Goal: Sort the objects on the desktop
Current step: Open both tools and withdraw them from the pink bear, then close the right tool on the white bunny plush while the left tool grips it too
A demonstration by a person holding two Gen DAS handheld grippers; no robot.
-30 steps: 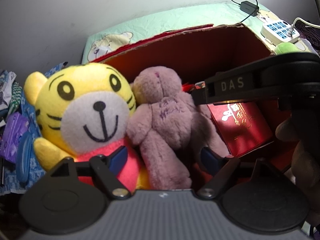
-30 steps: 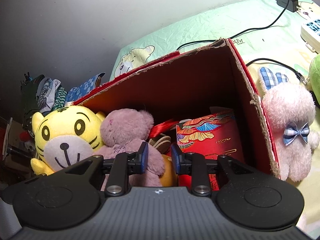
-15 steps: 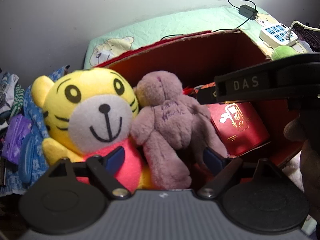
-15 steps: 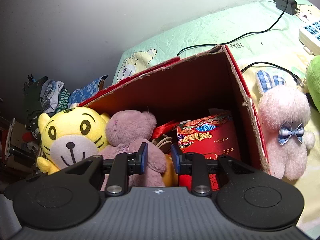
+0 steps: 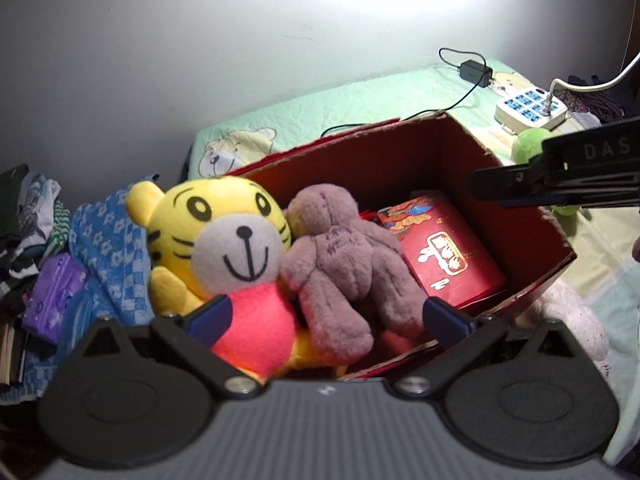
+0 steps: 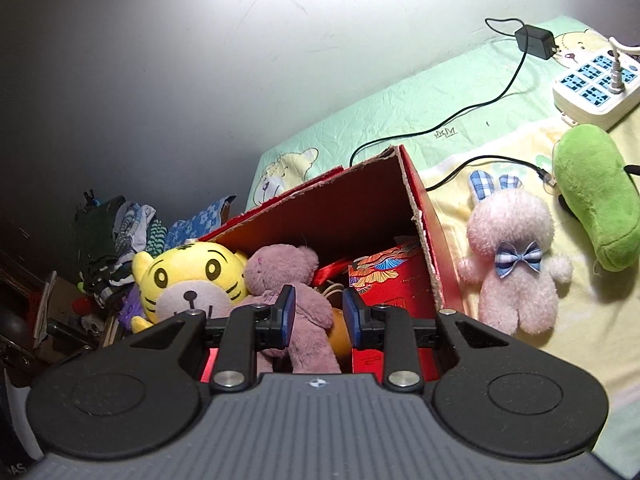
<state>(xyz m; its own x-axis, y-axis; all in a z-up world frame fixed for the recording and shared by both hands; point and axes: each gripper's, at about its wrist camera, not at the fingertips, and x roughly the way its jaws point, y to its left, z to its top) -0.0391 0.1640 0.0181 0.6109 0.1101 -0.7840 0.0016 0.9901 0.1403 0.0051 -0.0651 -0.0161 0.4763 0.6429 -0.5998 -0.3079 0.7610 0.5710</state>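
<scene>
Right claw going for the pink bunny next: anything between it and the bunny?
Yes. The box's right wall stands between the right claw, which hangs over the box's inside, and the bunny, lying outside on the sheet. Nothing lies on the bunny; the green plush is apart, to its right.

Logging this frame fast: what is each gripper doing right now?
Left gripper: open wide, holding nothing, above the purple bear.
Right gripper: open, a narrow gap between its fingers, nothing held.
</scene>
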